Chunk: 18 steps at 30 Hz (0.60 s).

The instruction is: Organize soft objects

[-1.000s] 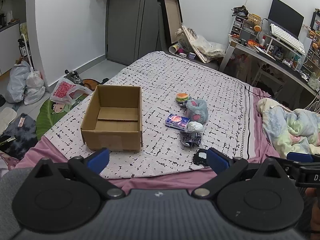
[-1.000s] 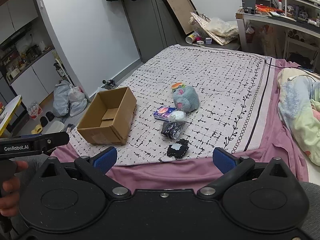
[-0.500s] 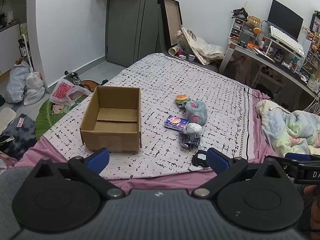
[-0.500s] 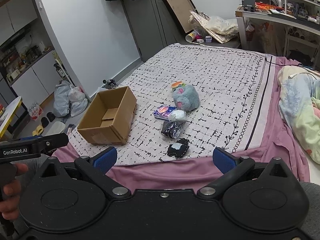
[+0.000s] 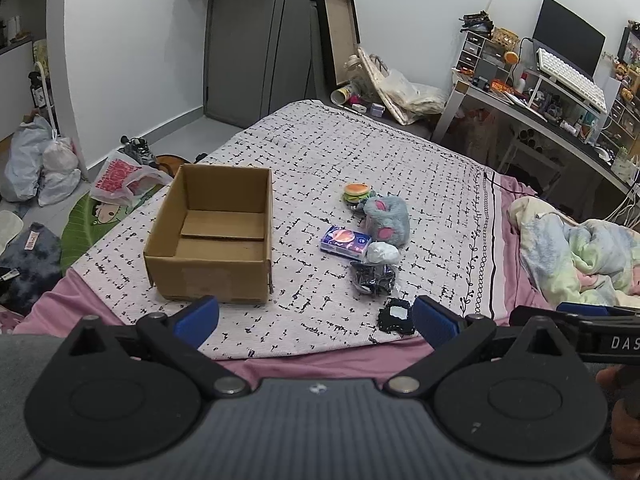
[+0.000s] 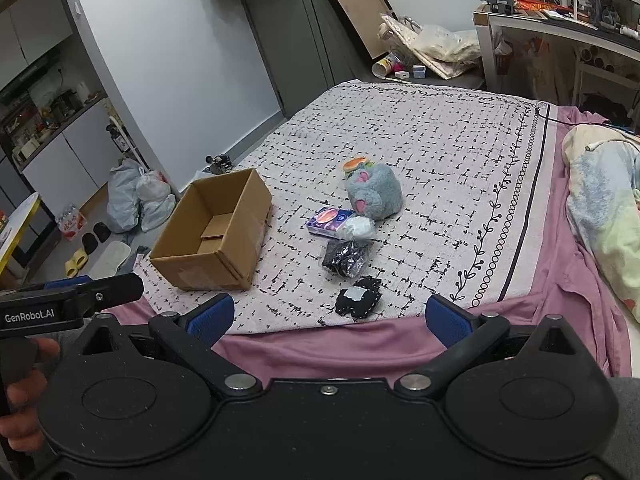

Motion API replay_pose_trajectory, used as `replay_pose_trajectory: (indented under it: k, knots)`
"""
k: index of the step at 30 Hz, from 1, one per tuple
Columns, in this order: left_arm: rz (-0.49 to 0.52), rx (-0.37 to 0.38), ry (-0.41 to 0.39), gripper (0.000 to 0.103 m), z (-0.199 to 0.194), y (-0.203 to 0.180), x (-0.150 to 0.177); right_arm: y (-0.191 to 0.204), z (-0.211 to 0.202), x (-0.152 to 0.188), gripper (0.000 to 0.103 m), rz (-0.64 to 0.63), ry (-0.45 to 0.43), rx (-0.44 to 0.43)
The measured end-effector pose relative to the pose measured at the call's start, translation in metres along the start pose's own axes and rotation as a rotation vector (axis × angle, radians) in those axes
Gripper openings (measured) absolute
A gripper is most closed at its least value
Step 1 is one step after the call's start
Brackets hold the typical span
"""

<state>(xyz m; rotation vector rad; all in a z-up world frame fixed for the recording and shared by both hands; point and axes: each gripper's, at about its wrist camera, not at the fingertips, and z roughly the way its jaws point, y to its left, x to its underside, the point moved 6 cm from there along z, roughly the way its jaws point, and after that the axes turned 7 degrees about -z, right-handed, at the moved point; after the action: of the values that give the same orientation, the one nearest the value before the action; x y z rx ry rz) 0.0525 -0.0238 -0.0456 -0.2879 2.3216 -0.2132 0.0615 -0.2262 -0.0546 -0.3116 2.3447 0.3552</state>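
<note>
Both hand-held grippers hang at the foot of the bed (image 5: 400, 152), each spread wide and holding nothing: the left hand-held gripper (image 5: 316, 318) and the right hand-held gripper (image 6: 330, 316). On the patterned bedspread an open cardboard box (image 5: 212, 236) sits at about ten o'clock from the left one. The soft things lie in a line at about one o'clock: a black pouch (image 5: 395, 315) nearest, then a dark crinkly packet (image 5: 372, 278), a white wad (image 5: 382, 252) touching a tissue pack (image 5: 344, 240), a blue-grey plush toy (image 5: 388, 220), and a burger toy (image 5: 356, 191) farthest.
</note>
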Motion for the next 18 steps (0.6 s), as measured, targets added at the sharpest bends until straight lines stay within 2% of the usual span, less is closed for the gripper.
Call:
replay_pose_trajectory:
  k: [9, 18]
  knots:
    - [-0.030, 0.010, 0.021, 0.102, 0.028, 0.001, -0.011, -0.010, 0.018, -0.009, 0.103, 0.000, 0.010, -0.006]
    - [-0.026, 0.029, 0.065, 0.102, 0.068, -0.010, -0.021, -0.031, 0.047, -0.016, 0.103, 0.084, 0.045, -0.044]
